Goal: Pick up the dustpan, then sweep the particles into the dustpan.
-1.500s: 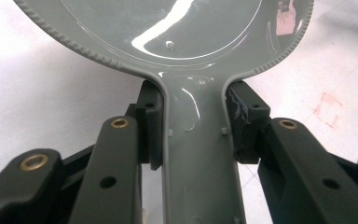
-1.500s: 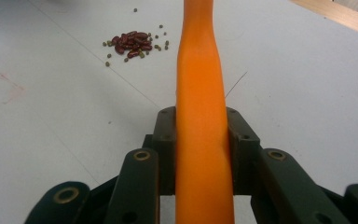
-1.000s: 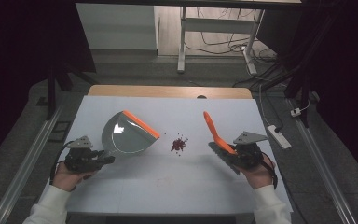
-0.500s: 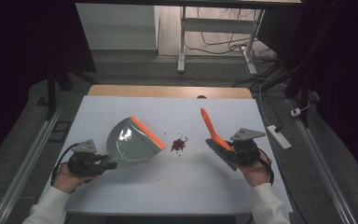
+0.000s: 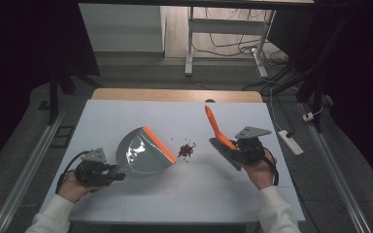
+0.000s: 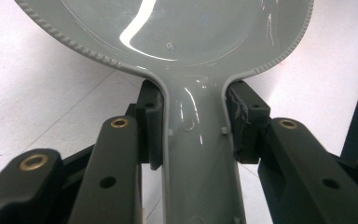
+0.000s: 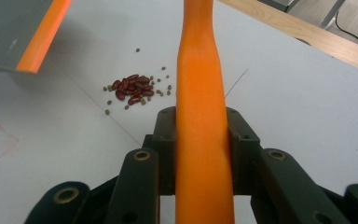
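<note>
— Any brand or writing readable?

— None that I can make out. My left claw [image 6: 193,135] is clamped on the grey dustpan [image 5: 141,155] handle; my right claw [image 7: 200,140] is clamped on the orange brush [image 5: 216,127] handle. The beans [image 5: 186,149] lie mid-desk [image 5: 126,111].

— What changed?

— The dustpan has slid toward six o'clock; the brush has nudged toward nine, nearer the beans.

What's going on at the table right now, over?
Left gripper clamped on grey dustpan handle. Right gripper clamped on orange brush handle. Beans piled between them, nothing in the way.
</note>
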Motion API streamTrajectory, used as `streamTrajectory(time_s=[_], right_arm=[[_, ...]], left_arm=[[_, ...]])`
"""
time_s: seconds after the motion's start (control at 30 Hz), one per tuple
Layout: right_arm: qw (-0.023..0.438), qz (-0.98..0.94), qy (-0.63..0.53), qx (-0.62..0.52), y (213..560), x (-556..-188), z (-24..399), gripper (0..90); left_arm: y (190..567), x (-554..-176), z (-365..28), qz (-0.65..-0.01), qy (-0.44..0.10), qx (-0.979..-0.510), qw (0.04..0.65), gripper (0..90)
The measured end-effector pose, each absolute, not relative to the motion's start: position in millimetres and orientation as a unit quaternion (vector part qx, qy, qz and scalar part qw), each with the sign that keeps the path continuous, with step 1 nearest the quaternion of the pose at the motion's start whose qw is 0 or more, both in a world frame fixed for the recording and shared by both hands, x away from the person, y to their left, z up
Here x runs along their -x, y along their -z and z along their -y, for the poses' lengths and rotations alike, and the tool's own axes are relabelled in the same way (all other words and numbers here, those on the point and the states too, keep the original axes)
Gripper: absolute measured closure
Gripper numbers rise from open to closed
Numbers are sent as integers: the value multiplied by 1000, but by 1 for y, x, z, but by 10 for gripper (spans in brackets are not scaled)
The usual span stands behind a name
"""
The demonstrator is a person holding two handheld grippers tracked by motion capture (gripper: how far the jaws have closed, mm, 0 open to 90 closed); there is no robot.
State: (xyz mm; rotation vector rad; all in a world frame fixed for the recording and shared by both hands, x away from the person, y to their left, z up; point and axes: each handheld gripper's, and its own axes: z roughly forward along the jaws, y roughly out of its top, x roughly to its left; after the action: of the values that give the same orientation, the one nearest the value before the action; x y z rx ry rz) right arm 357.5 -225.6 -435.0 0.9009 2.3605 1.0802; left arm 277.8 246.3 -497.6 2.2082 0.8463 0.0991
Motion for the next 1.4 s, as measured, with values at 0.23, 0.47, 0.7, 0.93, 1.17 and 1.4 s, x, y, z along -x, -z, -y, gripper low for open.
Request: streamTrajectory(time_s=[0.23,0.47,0.7,0.93,1.17,1.4], right_arm=[[189,-842,-392,-318,434,-369,214,700],[189,-845,-398,-304,430,-383,196,701],[184,-846,-404,-294,428,-395,177,700],[183,-846,-408,-289,428,-402,167,701],[182,-850,-401,-288,432,-406,162,700],[181,-856,-391,-285,438,-409,156,700]], left_arm=[[499,-277,-237,-318,-30,-873,368,614],[501,-276,-230,-307,-24,-881,359,613],[502,-275,-227,-302,-17,-885,353,613],[502,-275,-229,-308,-17,-886,345,613],[503,-277,-232,-318,-14,-886,336,613],[505,-280,-233,-320,-9,-888,329,613]])
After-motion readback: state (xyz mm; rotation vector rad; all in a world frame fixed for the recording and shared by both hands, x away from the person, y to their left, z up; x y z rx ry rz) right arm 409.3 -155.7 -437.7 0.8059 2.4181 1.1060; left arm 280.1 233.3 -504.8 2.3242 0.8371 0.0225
